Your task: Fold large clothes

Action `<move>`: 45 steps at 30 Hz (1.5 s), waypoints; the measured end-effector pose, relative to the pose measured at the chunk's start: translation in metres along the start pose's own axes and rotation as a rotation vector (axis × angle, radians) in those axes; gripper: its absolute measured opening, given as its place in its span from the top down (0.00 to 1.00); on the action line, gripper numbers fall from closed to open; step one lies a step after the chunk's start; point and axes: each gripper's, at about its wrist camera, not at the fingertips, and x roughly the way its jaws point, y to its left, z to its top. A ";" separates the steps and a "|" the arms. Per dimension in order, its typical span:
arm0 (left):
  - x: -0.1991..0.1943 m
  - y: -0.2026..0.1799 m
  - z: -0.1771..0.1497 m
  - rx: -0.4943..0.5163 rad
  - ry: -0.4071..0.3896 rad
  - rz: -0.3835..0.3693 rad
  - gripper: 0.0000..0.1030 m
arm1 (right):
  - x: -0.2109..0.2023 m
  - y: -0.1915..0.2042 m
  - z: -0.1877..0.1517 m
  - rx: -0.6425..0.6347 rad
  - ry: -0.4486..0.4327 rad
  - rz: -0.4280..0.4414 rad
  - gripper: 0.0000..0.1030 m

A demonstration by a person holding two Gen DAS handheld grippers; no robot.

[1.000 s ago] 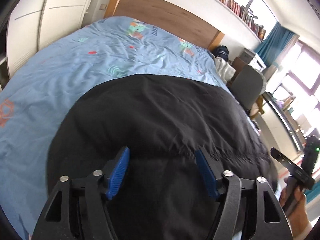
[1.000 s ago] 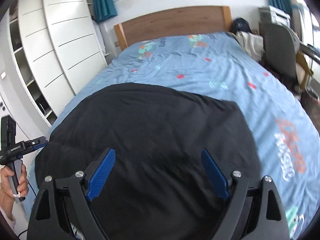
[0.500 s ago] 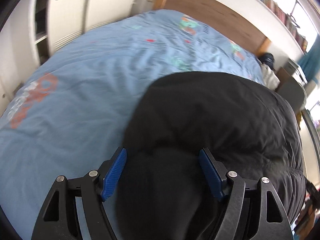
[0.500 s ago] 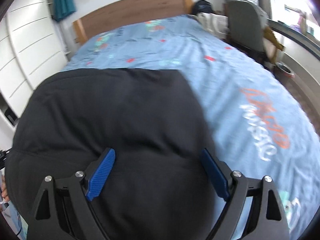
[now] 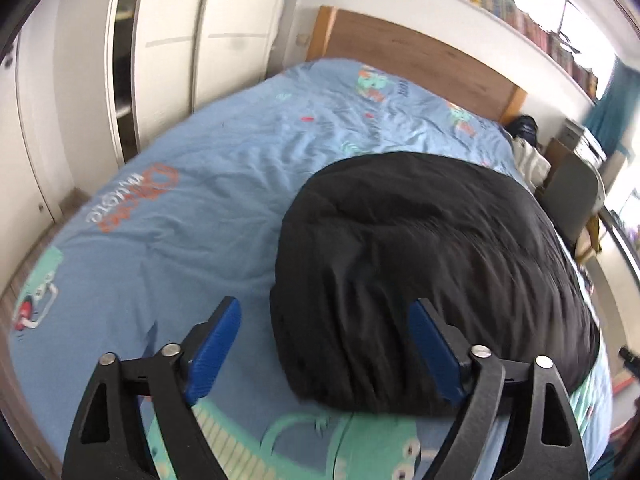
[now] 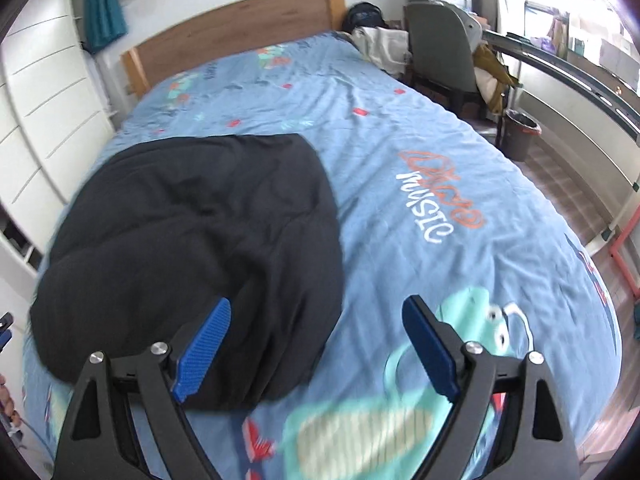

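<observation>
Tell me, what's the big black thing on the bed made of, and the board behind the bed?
The black garment looks like soft matte fabric, maybe fleece or cotton: it wrinkles, slumps and shows no shine. The headboard looks like wood or wood veneer with a smooth finish: it is warm brown with faint grain.

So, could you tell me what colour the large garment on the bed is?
Black garment, clearest in the right wrist view.

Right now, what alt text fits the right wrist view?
A folded black fabric garment lies on a blue cartoon-print bedspread. The right gripper, blue-padded fingers apart and empty, hangs over its near edge; a wooden headboard stands behind.
</observation>
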 end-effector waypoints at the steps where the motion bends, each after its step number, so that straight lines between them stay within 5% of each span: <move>1: -0.007 -0.003 -0.006 0.013 -0.003 0.006 0.15 | -0.013 0.005 -0.010 -0.012 -0.003 0.001 0.15; 4: -0.039 -0.018 -0.029 0.076 -0.013 0.020 0.13 | -0.047 0.019 -0.038 -0.057 -0.020 0.012 0.15; 7: -0.073 -0.033 -0.049 0.135 -0.047 0.036 0.01 | -0.076 0.032 -0.067 -0.090 -0.035 0.026 0.15; 13: -0.126 -0.057 -0.082 0.239 -0.096 0.069 0.00 | -0.115 0.048 -0.120 -0.123 -0.031 0.063 0.14; 15: -0.144 -0.062 -0.089 0.257 -0.120 0.071 0.00 | -0.127 0.053 -0.133 -0.140 -0.044 0.063 0.01; 18: -0.172 -0.068 -0.096 0.269 -0.163 0.069 0.00 | -0.153 0.063 -0.149 -0.169 -0.089 0.074 0.00; 32: -0.206 -0.068 -0.119 0.249 -0.186 0.041 0.00 | -0.217 0.082 -0.166 -0.170 -0.196 0.090 0.00; 45: -0.214 -0.068 -0.124 0.258 -0.227 0.083 0.00 | -0.219 0.084 -0.168 -0.181 -0.204 0.066 0.00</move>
